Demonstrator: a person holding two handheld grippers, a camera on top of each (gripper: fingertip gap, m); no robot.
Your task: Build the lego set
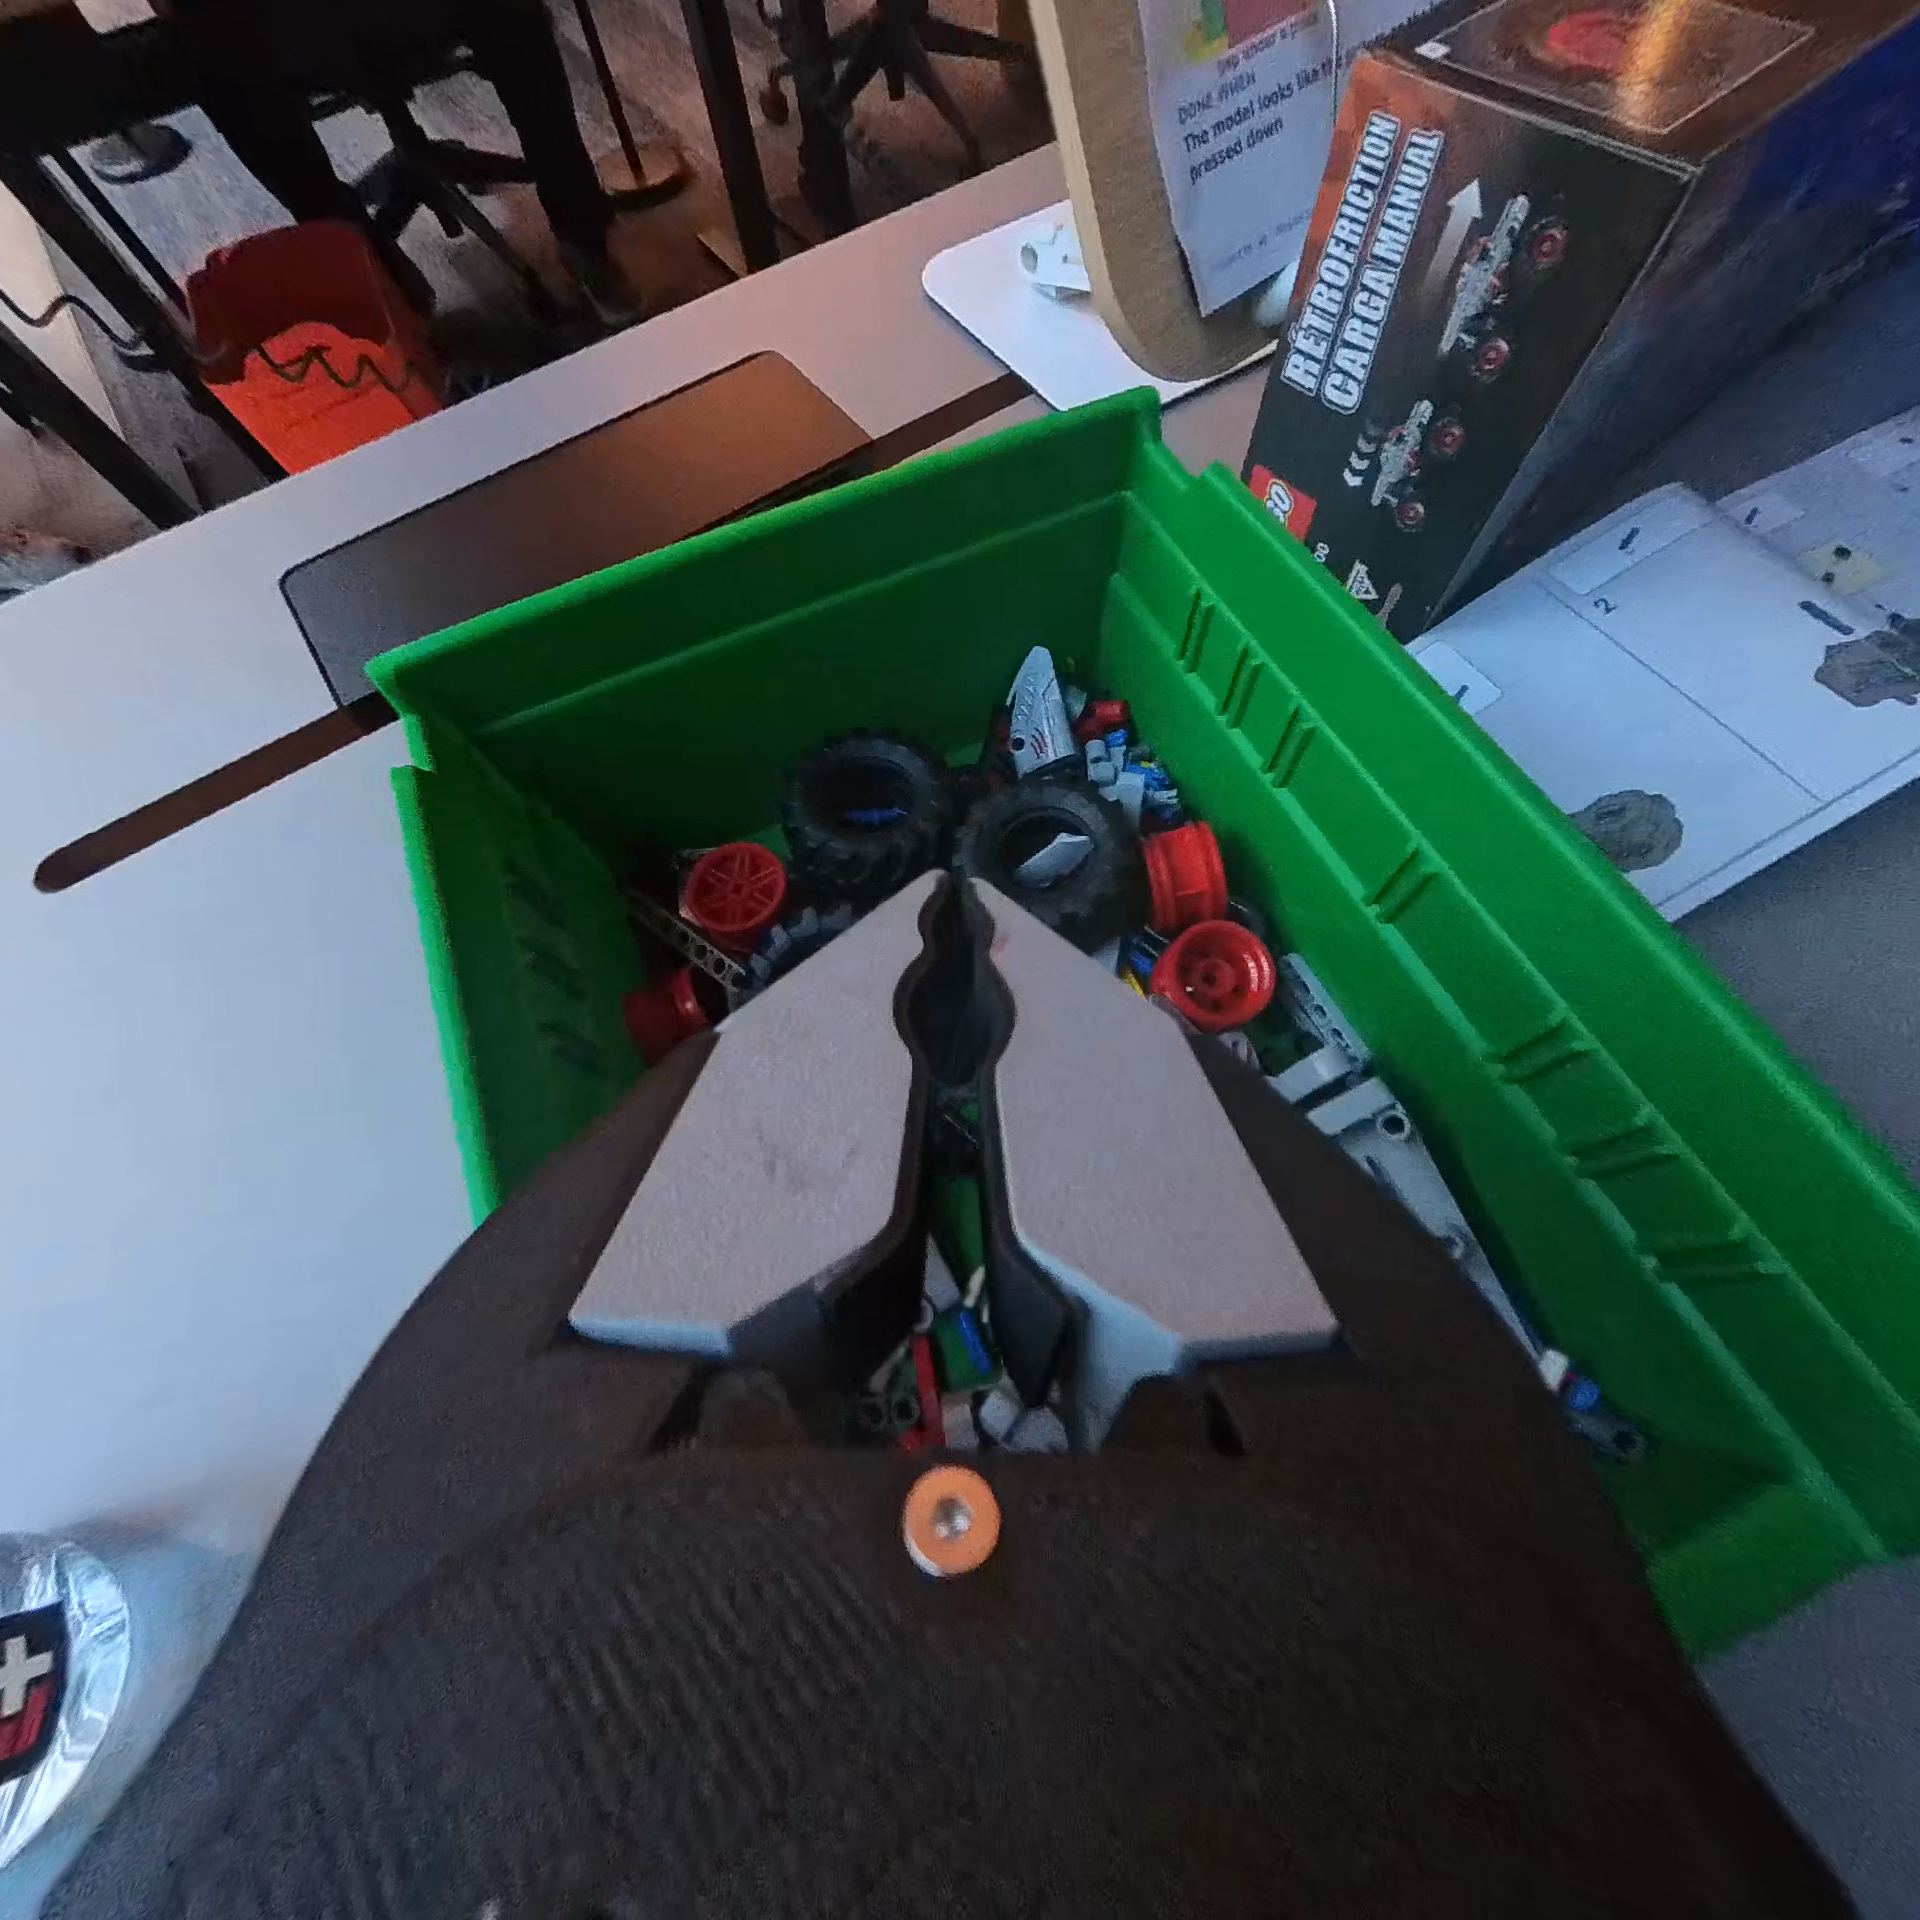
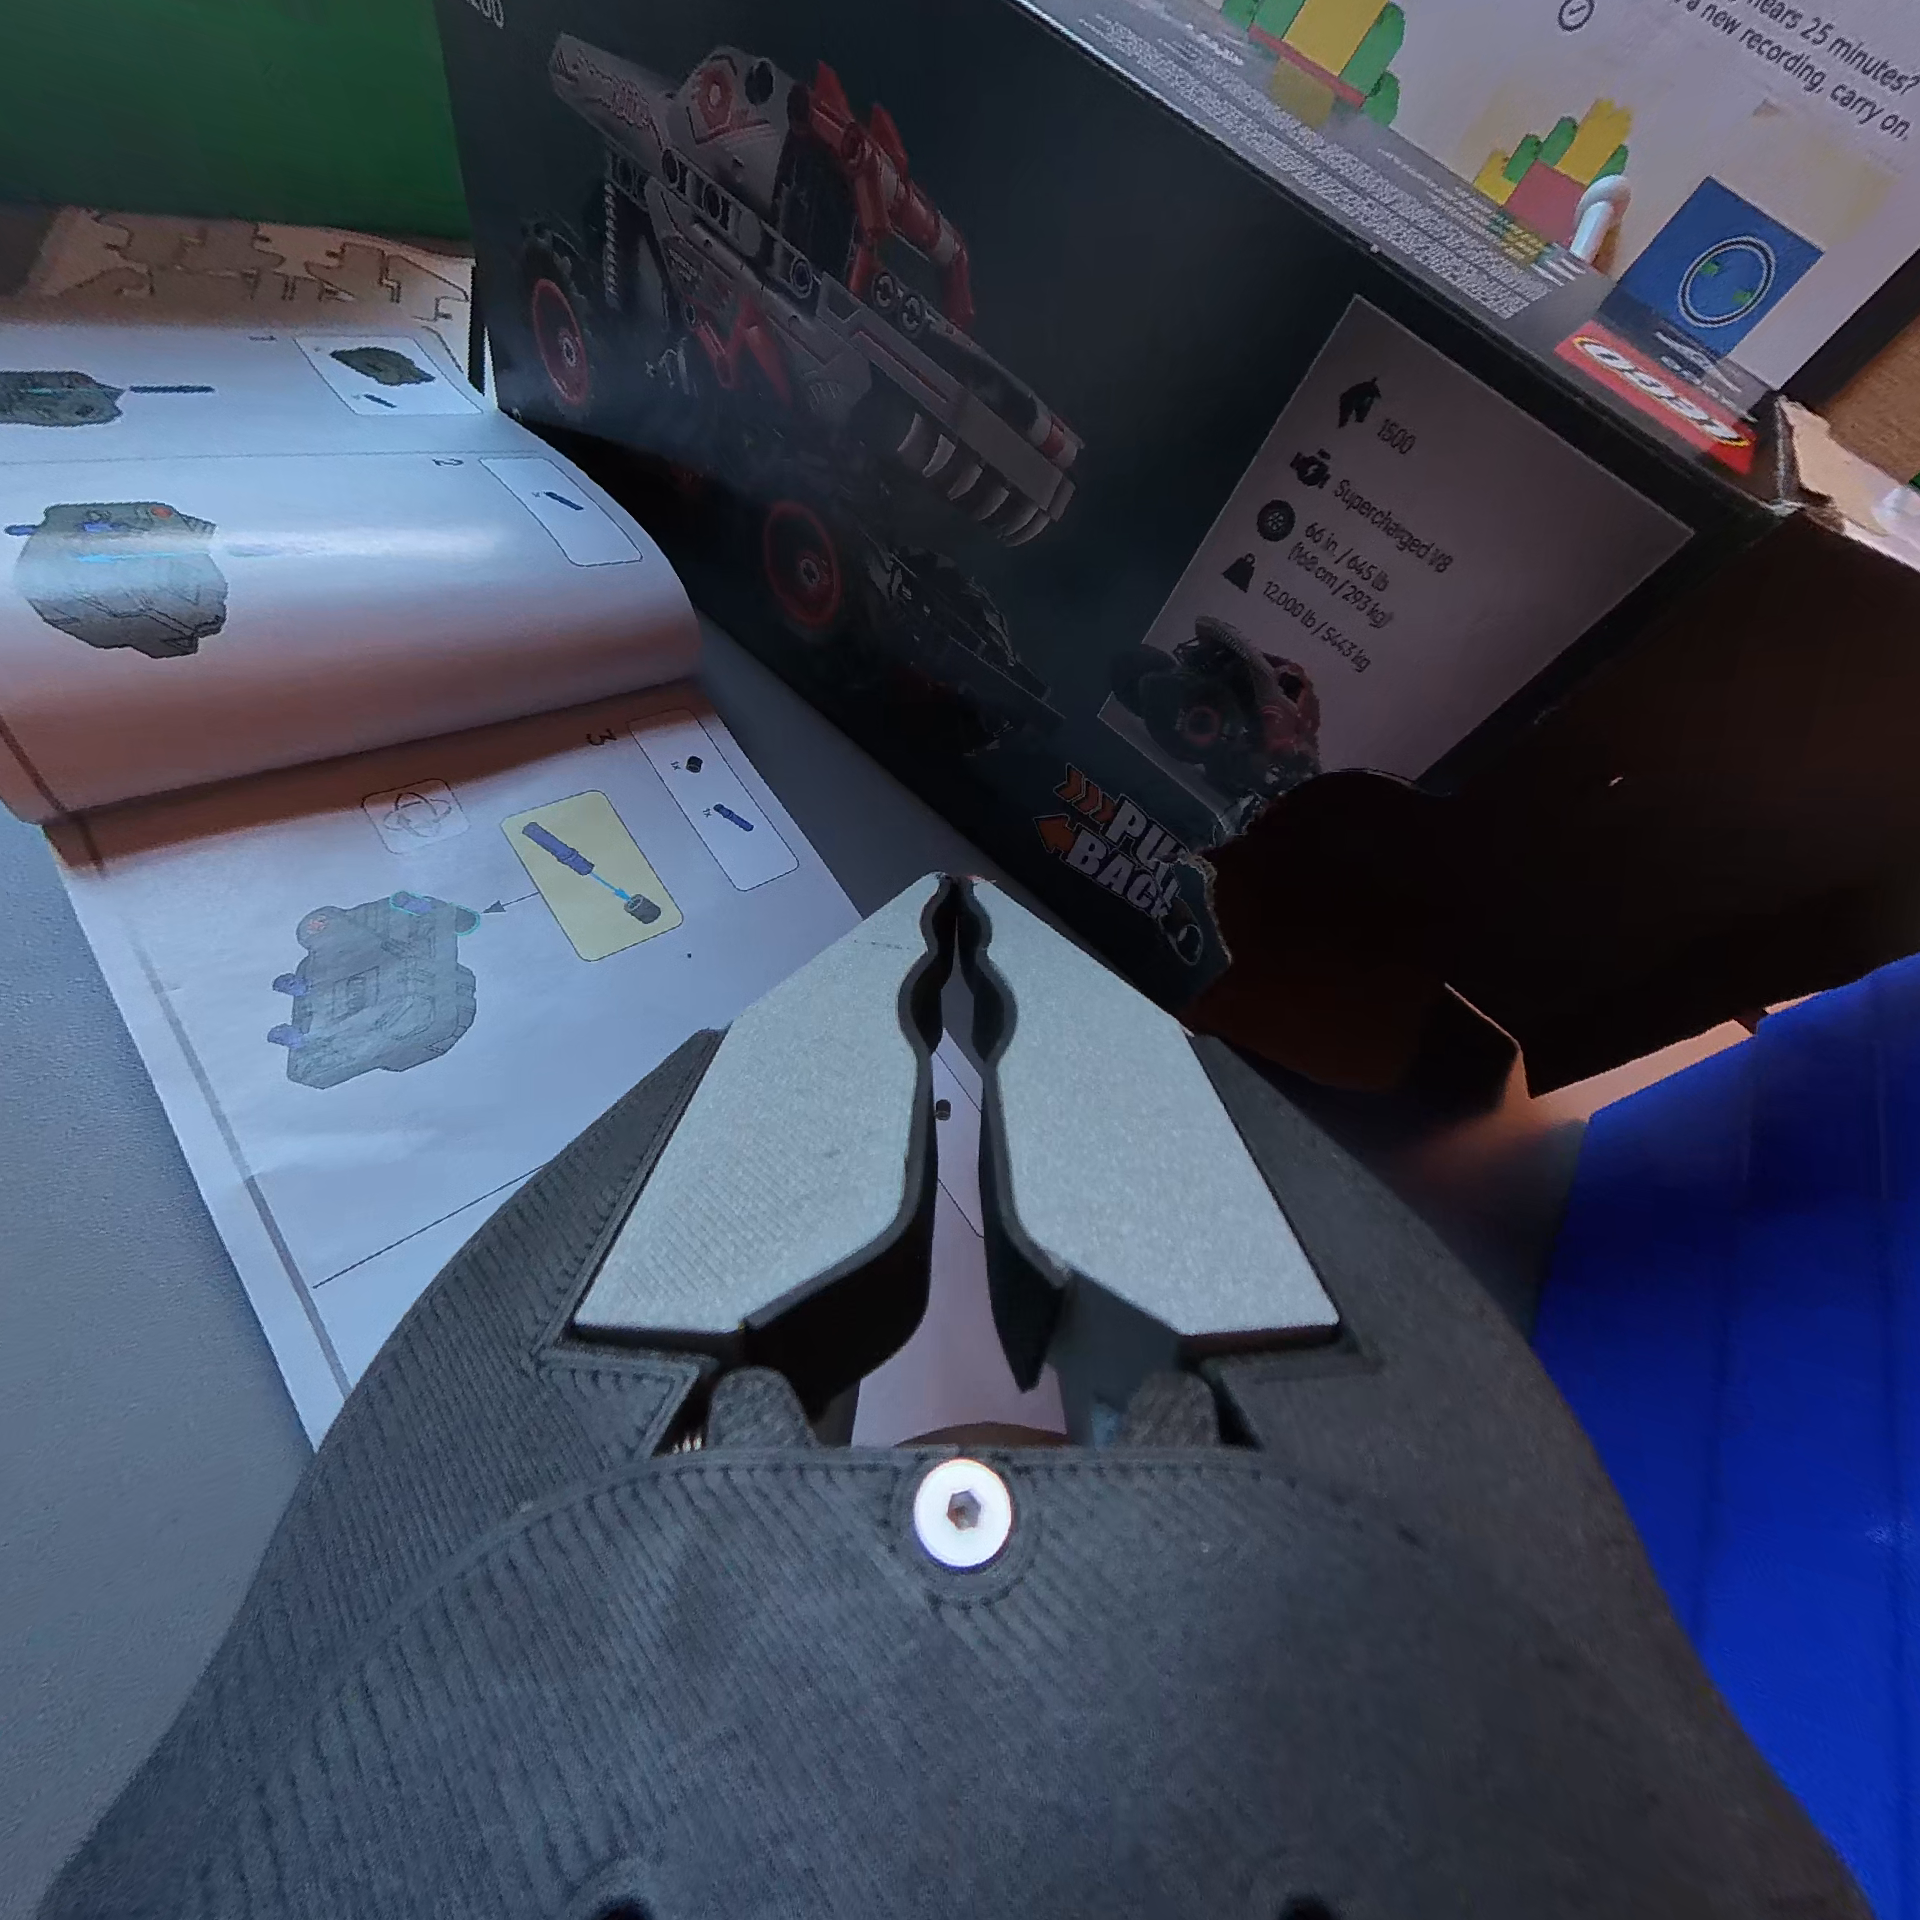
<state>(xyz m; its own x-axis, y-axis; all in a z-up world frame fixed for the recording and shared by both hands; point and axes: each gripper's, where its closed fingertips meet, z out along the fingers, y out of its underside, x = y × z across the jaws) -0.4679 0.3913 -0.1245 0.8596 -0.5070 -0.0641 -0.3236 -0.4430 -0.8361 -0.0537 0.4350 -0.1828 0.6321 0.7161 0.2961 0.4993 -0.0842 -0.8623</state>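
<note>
A green bin [image 1: 1351, 831] on the table holds loose lego parts: two black tyres [image 1: 862, 800], several red wheel hubs [image 1: 1214, 971], grey beams [image 1: 1340, 1081] and a grey toothed piece [image 1: 1039, 717]. My left gripper [image 1: 956, 883] hangs over the bin's near end, jaws shut with nothing between the tips. My right gripper [image 2: 956, 885] is shut and empty above the open instruction booklet [image 2: 416, 914], close to the dark lego box [image 2: 935, 416].
The lego box [image 1: 1507, 312] and the booklet [image 1: 1683, 675] lie right of the bin. A stand with a paper sheet [image 1: 1143, 187] is behind. A dark slot and panel [image 1: 582, 499] cut the white table. A blue object [image 2: 1766, 1351] sits at right. A foil-wrapped thing [image 1: 62, 1662] is near left.
</note>
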